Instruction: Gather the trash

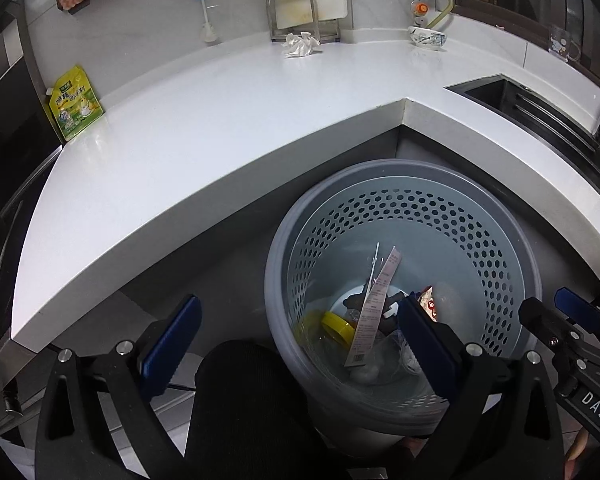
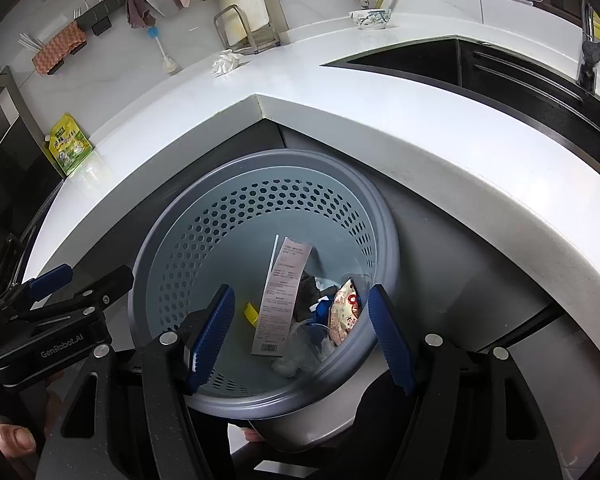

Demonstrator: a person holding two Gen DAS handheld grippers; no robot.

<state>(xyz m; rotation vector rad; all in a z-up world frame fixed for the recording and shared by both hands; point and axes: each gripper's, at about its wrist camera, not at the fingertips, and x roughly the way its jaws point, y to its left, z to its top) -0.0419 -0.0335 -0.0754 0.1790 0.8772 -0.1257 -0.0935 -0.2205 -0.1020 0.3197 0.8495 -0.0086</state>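
A grey perforated trash bin [image 1: 500, 240] [image 2: 172, 248] stands on the floor in the counter's inner corner. It holds a long white receipt [image 1: 374, 300] [image 2: 284, 296], a red snack wrapper [image 1: 428, 300] [image 2: 346, 312], a yellow lid [image 1: 338, 326] and clear plastic. My left gripper [image 1: 300, 344] is open and empty over the bin's left rim. My right gripper [image 2: 304, 336] is open and empty above the bin. A crumpled white tissue [image 1: 300, 44] [image 2: 226, 62] lies at the counter's back. A yellow-green pouch [image 1: 76, 102] [image 2: 68, 144] lies at the counter's left end.
A white counter [image 1: 220, 120] [image 2: 420, 120] wraps the corner. A black sink [image 1: 540, 108] [image 2: 440, 64] is at the right. A patterned bowl [image 1: 426, 36] [image 2: 370, 18] and a metal rack [image 1: 296, 16] [image 2: 246, 32] stand at the back wall.
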